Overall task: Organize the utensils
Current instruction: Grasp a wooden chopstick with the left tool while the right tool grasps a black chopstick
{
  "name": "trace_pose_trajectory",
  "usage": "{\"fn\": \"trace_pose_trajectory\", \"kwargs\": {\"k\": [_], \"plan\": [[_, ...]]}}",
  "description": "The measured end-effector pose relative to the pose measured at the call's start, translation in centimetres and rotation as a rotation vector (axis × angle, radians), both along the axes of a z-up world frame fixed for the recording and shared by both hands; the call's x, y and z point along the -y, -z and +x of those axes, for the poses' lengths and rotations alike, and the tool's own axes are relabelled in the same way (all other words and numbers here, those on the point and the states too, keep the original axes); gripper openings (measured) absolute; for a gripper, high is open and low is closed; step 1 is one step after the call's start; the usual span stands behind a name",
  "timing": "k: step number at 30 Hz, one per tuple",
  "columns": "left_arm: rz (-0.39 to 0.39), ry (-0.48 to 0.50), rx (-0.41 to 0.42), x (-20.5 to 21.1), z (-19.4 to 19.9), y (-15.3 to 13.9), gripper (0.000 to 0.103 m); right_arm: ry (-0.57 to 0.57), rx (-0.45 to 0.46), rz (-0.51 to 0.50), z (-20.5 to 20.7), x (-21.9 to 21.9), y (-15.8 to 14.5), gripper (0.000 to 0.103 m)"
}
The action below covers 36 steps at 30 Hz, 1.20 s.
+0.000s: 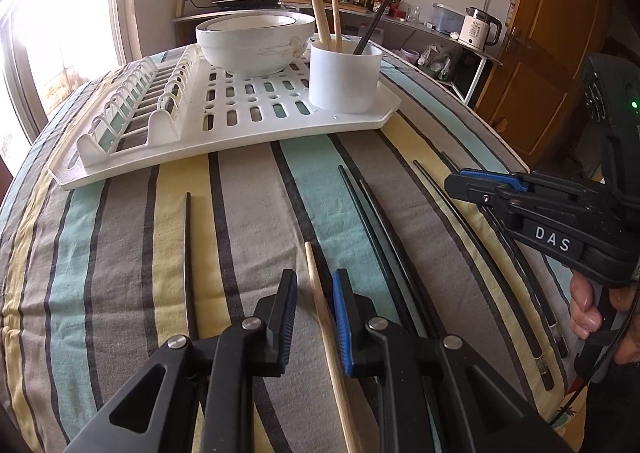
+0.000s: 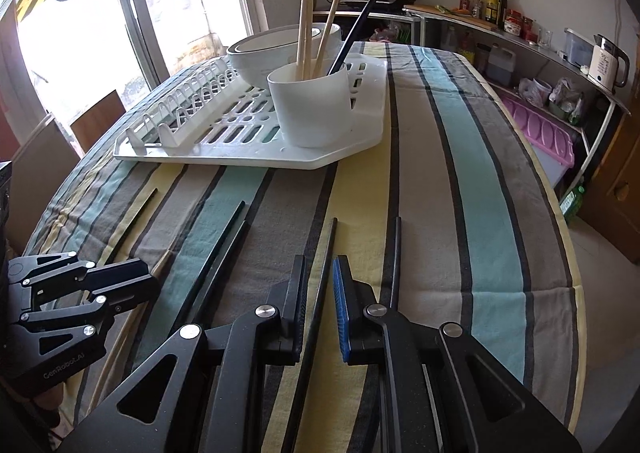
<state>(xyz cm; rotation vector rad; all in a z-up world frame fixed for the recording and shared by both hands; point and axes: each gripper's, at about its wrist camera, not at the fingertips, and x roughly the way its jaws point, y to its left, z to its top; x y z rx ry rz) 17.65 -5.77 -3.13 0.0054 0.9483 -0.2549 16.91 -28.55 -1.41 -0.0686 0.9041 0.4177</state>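
The left gripper straddles a wooden chopstick lying on the counter, jaws spread; the right gripper likewise straddles a black chopstick, near the counter's front edge.

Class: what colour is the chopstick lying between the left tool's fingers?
Light wood, pale tan chopstick; clearest in the left wrist view.
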Motion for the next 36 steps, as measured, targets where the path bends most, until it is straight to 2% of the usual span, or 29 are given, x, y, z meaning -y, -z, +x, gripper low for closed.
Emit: {"fn": "trace_pose_trajectory", "kwargs": {"k": [8,11,12,15,20,25,36], "plan": [[0.078,0.008,0.045,0.8,-0.2,0.2,0.018,-0.008,-0.035,-0.054,1.6,-0.8,1.0,0.013],[0.087,-0.003,0.049,0.7,-0.1,0.2,0.01,-0.012,-0.032,-0.071,2.0,-1.3,0.9,0.013],[0.089,-0.006,0.049,0.6,0.0,0.2,0.007,-0.015,-0.03,-0.078,2.0,-1.4,0.9,0.013],[0.075,-0.01,0.042,0.4,0.2,0.2,0.006,-0.023,-0.035,-0.079,2.1,-1.6,0.9,0.006],[0.046,-0.013,0.034,0.2,0.3,0.0,0.005,-0.024,-0.036,-0.048,2.1,-1.4,0.6,0.005],[0.013,-0.013,0.075,-0.2,0.0,-1.9,0.005,-0.021,0.03,0.016,0.9,-0.8,-1.8,0.005],[-0.058,-0.016,0.227,-2.3,-0.4,-9.1,0.005,0.012,0.228,0.151,-1.7,0.8,-9.6,0.004]]}}
